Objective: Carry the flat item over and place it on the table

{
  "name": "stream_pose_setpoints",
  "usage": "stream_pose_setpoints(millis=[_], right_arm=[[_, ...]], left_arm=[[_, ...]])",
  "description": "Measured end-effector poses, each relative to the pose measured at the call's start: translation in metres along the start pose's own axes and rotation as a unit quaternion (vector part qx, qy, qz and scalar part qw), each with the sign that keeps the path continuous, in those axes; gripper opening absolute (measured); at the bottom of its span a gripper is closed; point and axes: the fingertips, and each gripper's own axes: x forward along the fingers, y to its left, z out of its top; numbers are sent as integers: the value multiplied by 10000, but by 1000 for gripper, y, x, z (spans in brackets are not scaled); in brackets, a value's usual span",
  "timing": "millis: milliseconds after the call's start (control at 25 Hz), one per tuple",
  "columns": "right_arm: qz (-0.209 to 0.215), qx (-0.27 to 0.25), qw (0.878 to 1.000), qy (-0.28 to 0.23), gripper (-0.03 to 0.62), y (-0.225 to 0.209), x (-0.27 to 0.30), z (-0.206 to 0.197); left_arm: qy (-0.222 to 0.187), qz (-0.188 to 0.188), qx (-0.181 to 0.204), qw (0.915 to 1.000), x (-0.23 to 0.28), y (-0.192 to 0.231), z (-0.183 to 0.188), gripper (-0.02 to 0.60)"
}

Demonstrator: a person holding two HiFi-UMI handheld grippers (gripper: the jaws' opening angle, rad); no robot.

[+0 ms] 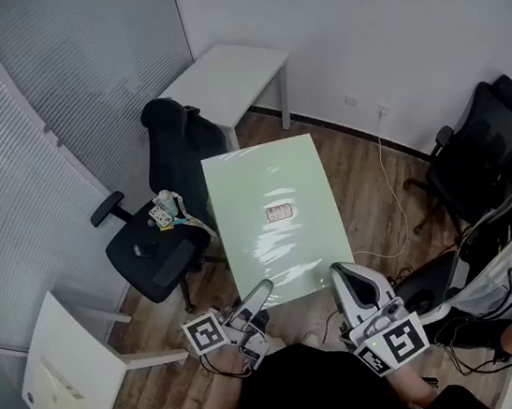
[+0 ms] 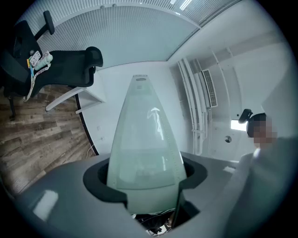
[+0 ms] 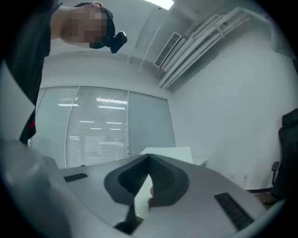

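The flat item is a large pale green glossy panel [image 1: 272, 215], held level above the wooden floor in front of me. A small pinkish patch [image 1: 279, 212] shows near its middle. My left gripper [image 1: 258, 297] grips the panel's near edge on the left, and my right gripper [image 1: 346, 281] grips it on the right. In the left gripper view the panel [image 2: 142, 135] runs out from between the jaws of the left gripper [image 2: 144, 186]. In the right gripper view only a thin sliver of the panel [image 3: 139, 201] shows between the nearly closed jaws of the right gripper [image 3: 144, 190].
A white table [image 1: 228, 75] stands at the back by the wall. A black office chair [image 1: 153, 246] with small items on its seat is left of the panel. More black chairs [image 1: 490, 152] stand at the right. White furniture [image 1: 68, 376] sits at the lower left. A cable [image 1: 389, 199] trails across the floor.
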Motion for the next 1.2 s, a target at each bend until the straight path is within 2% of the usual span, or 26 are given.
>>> stream_pose_setpoints(millis=[400,680,1200], right_arm=[[62,-147,9999,-4,-2,-25,-39,4],[150,-173,9997,-100,-2,-32,-56,9],[40,47,9999,-155,-1,-62,-72,6]], left_arm=[[-210,-253,-139,9994,31,-14,-36,287],[-186,-269,-61,9994,42,-24,-52,287],[-140,-221,-38,9997,56,-30,-70,285]])
